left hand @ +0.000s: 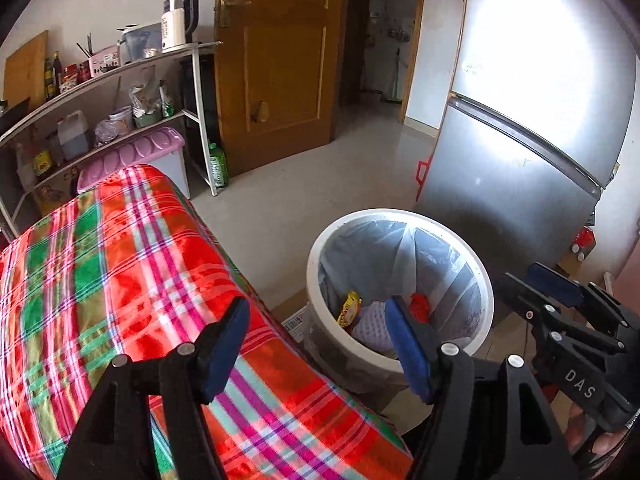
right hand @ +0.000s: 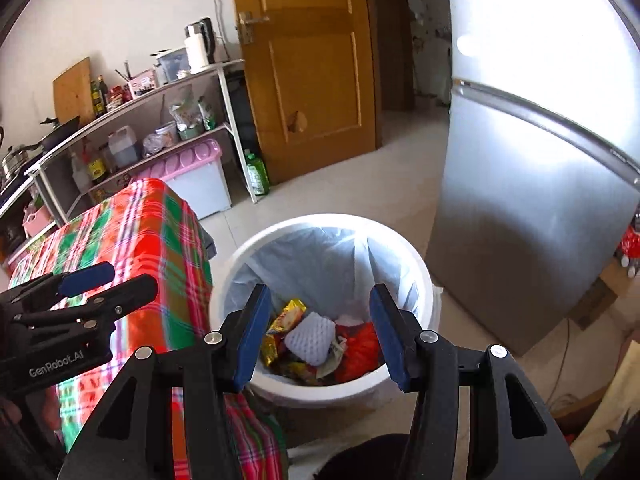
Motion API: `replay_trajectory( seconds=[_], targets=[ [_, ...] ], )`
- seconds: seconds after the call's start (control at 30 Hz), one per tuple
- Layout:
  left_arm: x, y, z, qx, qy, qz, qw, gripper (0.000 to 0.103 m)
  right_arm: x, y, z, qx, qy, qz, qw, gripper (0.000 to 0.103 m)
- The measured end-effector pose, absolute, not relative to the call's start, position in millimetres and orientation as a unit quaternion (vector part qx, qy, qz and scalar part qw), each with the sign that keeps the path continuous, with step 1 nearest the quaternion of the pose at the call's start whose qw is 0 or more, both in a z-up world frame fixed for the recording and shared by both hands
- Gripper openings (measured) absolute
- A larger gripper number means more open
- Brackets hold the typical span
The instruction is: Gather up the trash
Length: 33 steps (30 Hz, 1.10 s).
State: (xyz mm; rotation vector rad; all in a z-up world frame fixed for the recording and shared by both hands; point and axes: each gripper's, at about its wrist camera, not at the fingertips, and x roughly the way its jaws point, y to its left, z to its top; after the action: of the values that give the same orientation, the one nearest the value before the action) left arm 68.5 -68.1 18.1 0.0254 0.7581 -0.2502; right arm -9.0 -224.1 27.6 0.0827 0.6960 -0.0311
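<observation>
- Beside the table, left wrist view: the left gripper (left hand: 316,344) hangs with its fingers spread and nothing between them, over the edge of the plaid tablecloth (left hand: 120,264) and the near rim of the white bin (left hand: 400,292). A yellow wrapper (left hand: 349,308), a white foam net (left hand: 372,320) and a red wrapper (left hand: 420,304) lie at the bottom of the lined bin. The right gripper (left hand: 560,292) shows at the right edge, also empty.
- Above the bin, right wrist view: the right gripper (right hand: 320,328) is open and empty, directly over the bin (right hand: 256,248); the trash (right hand: 316,340) rests inside on the liner (right hand: 304,256). The left gripper (right hand: 96,280) stands over the cloth (right hand: 160,224), parted and empty.
- Risk, as a judgement: no litter shows on the visible cloth, so further pieces may be missed. A finger swinging low could snag the loose liner or nudge the bin against the fridge (right hand: 520,200), tipping it.
</observation>
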Motion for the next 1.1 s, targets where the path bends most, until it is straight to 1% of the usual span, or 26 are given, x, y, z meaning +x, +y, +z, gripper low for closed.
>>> replay_trajectory(
  seconds=[0.2, 0.37, 0.6, 1.1],
  targets=[
    [41, -52, 20, 0.018, 0.351, -0.104, 0.93, 0.074, -34, -207, 30, 0.035, 0.329, -0.009, 0.944, 0.052],
    [29, -46, 17, 0.024, 0.353, -0.093, 0.931, 0.074, -49, -194, 28, 0.027, 0.325, -0.015, 0.945, 0.052],
    [16, -38, 20, 0.02, 0.34, -0.087, 0.936, 0.074, -58, -193, 27, 0.035, 0.32, -0.02, 0.946, 0.052],
    [6, -39, 13, 0.019, 0.348, -0.087, 0.933, 0.074, -59, -196, 21, 0.044, 0.322, -0.024, 0.945, 0.052]
  ],
)
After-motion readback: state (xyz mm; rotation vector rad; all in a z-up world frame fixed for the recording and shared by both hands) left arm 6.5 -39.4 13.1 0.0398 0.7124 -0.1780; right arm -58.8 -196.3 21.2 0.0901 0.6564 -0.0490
